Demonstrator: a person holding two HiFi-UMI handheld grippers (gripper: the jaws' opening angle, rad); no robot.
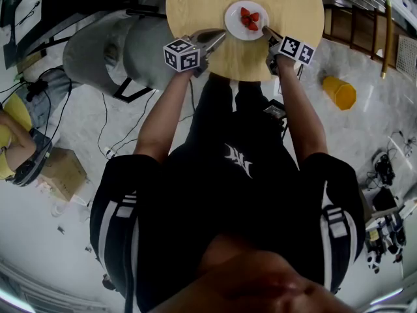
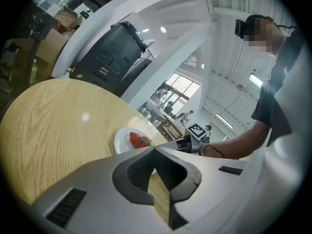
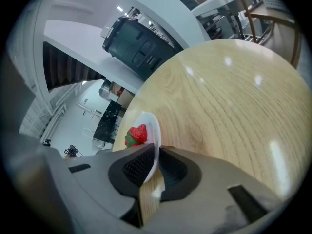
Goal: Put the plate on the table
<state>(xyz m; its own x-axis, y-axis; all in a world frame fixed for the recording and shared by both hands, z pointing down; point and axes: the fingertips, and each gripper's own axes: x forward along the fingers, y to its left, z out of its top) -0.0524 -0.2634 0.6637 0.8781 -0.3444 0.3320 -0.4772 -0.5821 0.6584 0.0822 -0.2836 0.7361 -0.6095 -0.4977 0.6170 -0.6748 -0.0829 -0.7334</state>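
A white plate (image 1: 234,15) with a few red strawberries (image 1: 249,18) is over the near part of the round wooden table (image 1: 195,5). My right gripper (image 1: 266,30) is shut on the plate's near right rim; in the right gripper view the thin rim (image 3: 152,130) runs between the jaws (image 3: 157,152), with the strawberries (image 3: 136,134) just beyond. I cannot tell whether the plate rests on the wood. My left gripper (image 1: 220,38) is just left of the plate, shut and empty. In the left gripper view (image 2: 156,150) the plate (image 2: 122,140) lies slightly ahead on the left.
A yellow cup (image 1: 339,91) lies on the floor at the right. Grey rounded seats (image 1: 111,51) stand left of the table and a wooden chair (image 1: 365,28) to its right. A cardboard box (image 1: 62,171) and cables (image 1: 104,129) are on the floor at the left.
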